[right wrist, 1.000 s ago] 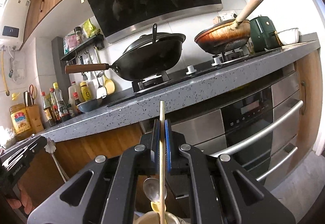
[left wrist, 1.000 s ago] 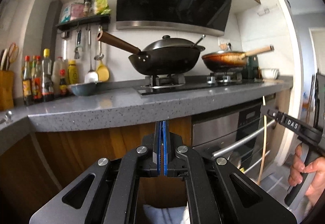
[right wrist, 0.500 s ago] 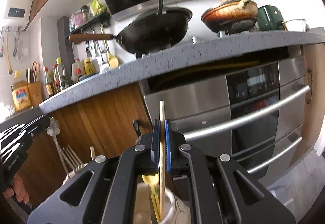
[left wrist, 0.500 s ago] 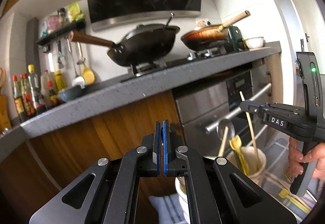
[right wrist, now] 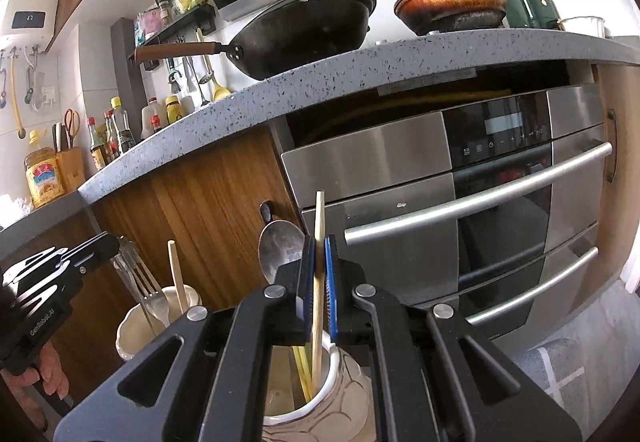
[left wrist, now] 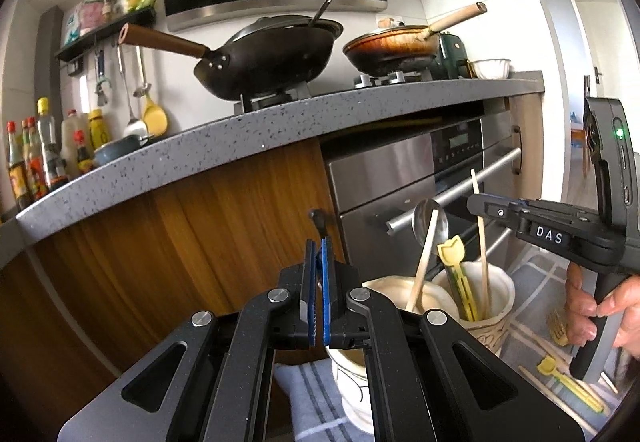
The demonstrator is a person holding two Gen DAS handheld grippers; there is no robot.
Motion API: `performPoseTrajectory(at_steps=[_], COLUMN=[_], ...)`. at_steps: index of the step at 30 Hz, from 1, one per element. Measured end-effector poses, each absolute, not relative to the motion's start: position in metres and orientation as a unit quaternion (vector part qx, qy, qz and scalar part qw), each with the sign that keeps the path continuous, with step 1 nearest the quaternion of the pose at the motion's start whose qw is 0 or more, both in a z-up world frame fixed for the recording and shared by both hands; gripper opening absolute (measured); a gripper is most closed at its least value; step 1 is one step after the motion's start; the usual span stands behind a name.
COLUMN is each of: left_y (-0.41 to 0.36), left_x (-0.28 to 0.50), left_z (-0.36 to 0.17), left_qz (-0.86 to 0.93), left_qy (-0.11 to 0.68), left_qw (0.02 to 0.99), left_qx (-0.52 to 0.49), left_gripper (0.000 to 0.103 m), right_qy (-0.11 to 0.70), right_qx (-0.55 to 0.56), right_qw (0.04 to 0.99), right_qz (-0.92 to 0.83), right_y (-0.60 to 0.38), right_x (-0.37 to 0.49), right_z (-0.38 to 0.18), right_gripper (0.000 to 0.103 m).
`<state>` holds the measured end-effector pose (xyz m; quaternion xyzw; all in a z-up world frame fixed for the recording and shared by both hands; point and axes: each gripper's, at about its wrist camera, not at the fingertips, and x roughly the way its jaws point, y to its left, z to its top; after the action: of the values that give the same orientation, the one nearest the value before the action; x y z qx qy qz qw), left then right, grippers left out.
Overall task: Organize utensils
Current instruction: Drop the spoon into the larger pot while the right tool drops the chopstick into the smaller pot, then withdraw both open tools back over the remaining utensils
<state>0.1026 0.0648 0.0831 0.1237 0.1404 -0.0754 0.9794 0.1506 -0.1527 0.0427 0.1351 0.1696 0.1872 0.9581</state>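
Observation:
My right gripper (right wrist: 319,254) is shut on a wooden chopstick (right wrist: 319,217), whose lower end stands inside a cream cup (right wrist: 340,374) beside a yellow-green utensil. In the left wrist view that gripper (left wrist: 474,203) holds the chopstick (left wrist: 482,242) over the right-hand cup (left wrist: 496,290). My left gripper (left wrist: 319,254) has its blue pads together above a front cup (left wrist: 348,374). From the right wrist view the left gripper (right wrist: 112,242) grips a metal fork (right wrist: 138,276) that hangs down into a cup (right wrist: 132,330). A metal spoon (left wrist: 430,217) and a wooden stick (left wrist: 424,262) stand in the middle cup.
The cups sit low in front of a wooden cabinet (left wrist: 220,242) and a steel oven (right wrist: 480,201) with bar handles. The grey counter edge (left wrist: 280,129) overhangs. A gold fork (left wrist: 558,326), a yellow utensil (left wrist: 560,374) and a stick lie on the striped mat at right.
Both grippers have sunk from counter height to below its edge. The cups have come into view, and the chopstick's lower end has gone down into the cup.

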Motion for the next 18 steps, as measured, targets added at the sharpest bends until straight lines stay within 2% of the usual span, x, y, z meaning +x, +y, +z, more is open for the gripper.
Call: performPoseTrajectory(at_steps=[4, 7, 8, 10, 12, 14, 16, 17, 18], left_y=[0.067, 0.069, 0.070, 0.072, 0.075, 0.078, 0.079, 0.079, 0.079], left_x=[0.105, 0.105, 0.106, 0.106, 0.106, 0.106, 0.106, 0.104, 0.102], left_z=[0.083, 0.084, 0.084, 0.085, 0.087, 0.090, 0.094, 0.096, 0.099], left_qz=[-0.075, -0.075, -0.073, -0.065, -0.068, -0.069, -0.064, -0.061, -0.058], left_qy=[0.145, 0.147, 0.147, 0.145, 0.146, 0.148, 0.149, 0.148, 0.146], left_qw=[0.980, 0.980, 0.981, 0.983, 0.983, 0.984, 0.985, 0.985, 0.986], left_qx=[0.116, 0.108, 0.105, 0.096, 0.085, 0.072, 0.062, 0.060, 0.057], left_gripper=[0.003, 0.006, 0.009, 0.023, 0.024, 0.031, 0.047, 0.051, 0.059], right_qy=[0.175, 0.180, 0.181, 0.185, 0.186, 0.187, 0.188, 0.188, 0.188], right_qx=[0.141, 0.148, 0.149, 0.153, 0.155, 0.156, 0.157, 0.157, 0.156], right_qw=[0.957, 0.954, 0.954, 0.952, 0.952, 0.951, 0.951, 0.951, 0.951], right_qz=[0.185, 0.187, 0.186, 0.188, 0.188, 0.189, 0.189, 0.189, 0.190], right_y=[-0.155, -0.157, -0.157, -0.158, -0.159, -0.160, -0.163, -0.164, -0.166], right_x=[0.153, 0.154, 0.154, 0.154, 0.154, 0.151, 0.148, 0.145, 0.141], right_z=[0.042, 0.041, 0.041, 0.041, 0.042, 0.045, 0.048, 0.052, 0.056], right_gripper=[0.010, 0.021, 0.023, 0.029, 0.034, 0.039, 0.053, 0.057, 0.062])
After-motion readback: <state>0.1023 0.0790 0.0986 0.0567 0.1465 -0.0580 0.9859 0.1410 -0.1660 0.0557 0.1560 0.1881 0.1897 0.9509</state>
